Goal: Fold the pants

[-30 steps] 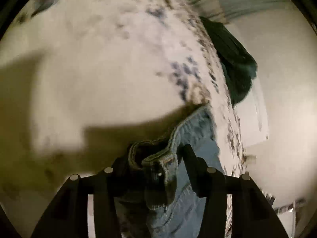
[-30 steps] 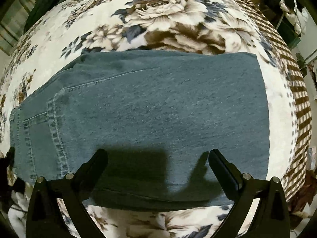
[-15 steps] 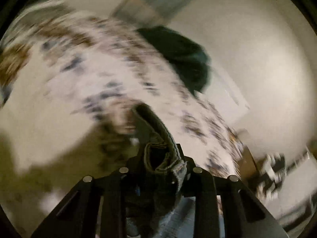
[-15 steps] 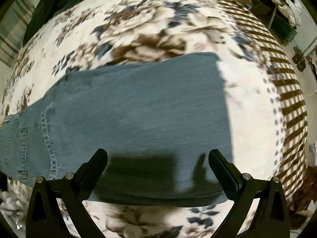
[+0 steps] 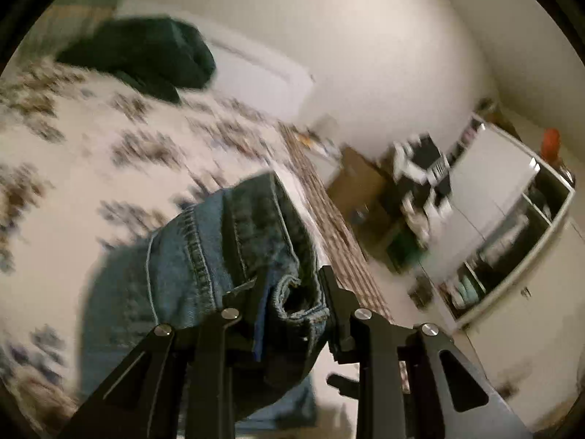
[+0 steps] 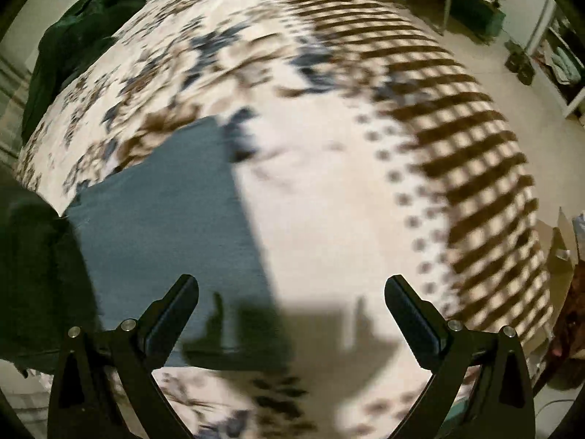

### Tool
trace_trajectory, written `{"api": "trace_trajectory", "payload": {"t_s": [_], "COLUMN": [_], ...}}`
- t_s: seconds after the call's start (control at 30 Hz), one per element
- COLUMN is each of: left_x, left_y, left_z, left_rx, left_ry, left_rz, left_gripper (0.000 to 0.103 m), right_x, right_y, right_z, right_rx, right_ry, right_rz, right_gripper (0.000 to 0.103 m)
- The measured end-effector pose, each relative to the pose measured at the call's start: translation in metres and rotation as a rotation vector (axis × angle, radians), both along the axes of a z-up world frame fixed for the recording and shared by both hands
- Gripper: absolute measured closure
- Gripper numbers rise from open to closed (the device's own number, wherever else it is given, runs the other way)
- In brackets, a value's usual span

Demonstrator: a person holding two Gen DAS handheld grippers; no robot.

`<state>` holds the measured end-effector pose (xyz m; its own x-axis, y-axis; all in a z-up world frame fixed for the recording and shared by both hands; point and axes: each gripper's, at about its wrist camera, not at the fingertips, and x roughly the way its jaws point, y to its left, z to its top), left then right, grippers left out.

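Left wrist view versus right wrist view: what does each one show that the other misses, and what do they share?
Only the left wrist view shows the left gripper shut on a bunched, seamed edge of the jeans, lifted off the bed, plus a white shelf unit by the wall.

Only the right wrist view shows the right gripper open and empty above the bedspread, with a flat stretch of the jeans lying spread on it.

Both show the floral bedspread, its brown checked border, and a dark green garment at the far end.
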<state>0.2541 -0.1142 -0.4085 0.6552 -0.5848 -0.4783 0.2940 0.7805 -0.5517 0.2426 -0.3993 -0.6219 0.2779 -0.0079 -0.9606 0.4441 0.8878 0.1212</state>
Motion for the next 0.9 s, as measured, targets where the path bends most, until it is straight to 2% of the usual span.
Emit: {"api": "trace_trajectory", "payload": {"t_s": [0.07, 0.2, 0.27, 0.37, 0.4, 0.43, 0.47, 0.5, 0.6, 0.67, 0.7, 0.8, 0.83, 0.87, 0.9], "left_x": [0.002, 0.007, 0.011, 0.007, 0.004, 0.004, 0.007, 0.007, 0.015, 0.024, 0.027, 0.036, 0.036, 0.037, 0.037], "left_y": [-0.029, -0.082, -0.092, -0.103, -0.107, -0.106, -0.101, -0.095, -0.057, -0.036, -0.017, 0.027, 0.04, 0.055, 0.066], "left_z": [-0.016, -0.058, -0.076, -0.082, -0.079, -0.076, -0.069, -0.065, -0.043, -0.041, -0.042, -0.058, -0.063, -0.07, -0.075], "left_rx": [0.023, 0.153, 0.176, 0.193, 0.246, 0.276, 0.276, 0.264, 0.257, 0.305, 0.361, 0.457, 0.469, 0.48, 0.489], "left_ry": [0.035, 0.145, 0.221, 0.318, 0.327, 0.334, 0.344, 0.346, 0.351, 0.361, 0.374, 0.427, 0.446, 0.469, 0.486], "left_rz": [-0.047, -0.147, -0.174, -0.213, -0.206, -0.205, -0.209, -0.206, -0.155, -0.103, -0.057, 0.058, 0.09, 0.126, 0.151], "left_gripper": [0.081, 0.08, 0.078, 0.077, 0.071, 0.047, 0.032, 0.01, 0.008, 0.008, 0.008, 0.008, 0.008, 0.008, 0.008], "right_x": [-0.01, -0.025, -0.03, -0.031, -0.03, -0.028, -0.025, -0.021, -0.003, 0.013, 0.02, 0.047, 0.055, 0.063, 0.068], "right_y": [-0.023, -0.059, -0.075, -0.088, -0.09, -0.089, -0.086, -0.082, -0.062, -0.042, -0.033, -0.009, -0.002, 0.006, 0.014], "right_z": [-0.001, 0.001, 0.001, 0.003, 0.005, 0.006, 0.008, 0.011, 0.014, 0.007, 0.001, -0.022, -0.029, -0.033, -0.035], "right_rx": [-0.015, -0.045, -0.024, 0.049, 0.08, 0.124, 0.176, 0.224, 0.336, 0.383, 0.402, 0.44, 0.444, 0.448, 0.443], "right_ry": [0.005, 0.016, 0.027, 0.012, 0.005, -0.008, -0.029, -0.053, -0.105, -0.111, -0.104, -0.071, -0.057, -0.047, -0.045], "right_rz": [-0.015, -0.033, -0.032, -0.023, -0.016, -0.005, 0.012, 0.03, 0.101, 0.141, 0.151, 0.169, 0.176, 0.195, 0.212], "right_gripper": [0.0, 0.0, 0.0, 0.0, 0.0, 0.0, 0.0, 0.0, 0.0, 0.0, 0.0, 0.0, 0.006, 0.032, 0.041]}}
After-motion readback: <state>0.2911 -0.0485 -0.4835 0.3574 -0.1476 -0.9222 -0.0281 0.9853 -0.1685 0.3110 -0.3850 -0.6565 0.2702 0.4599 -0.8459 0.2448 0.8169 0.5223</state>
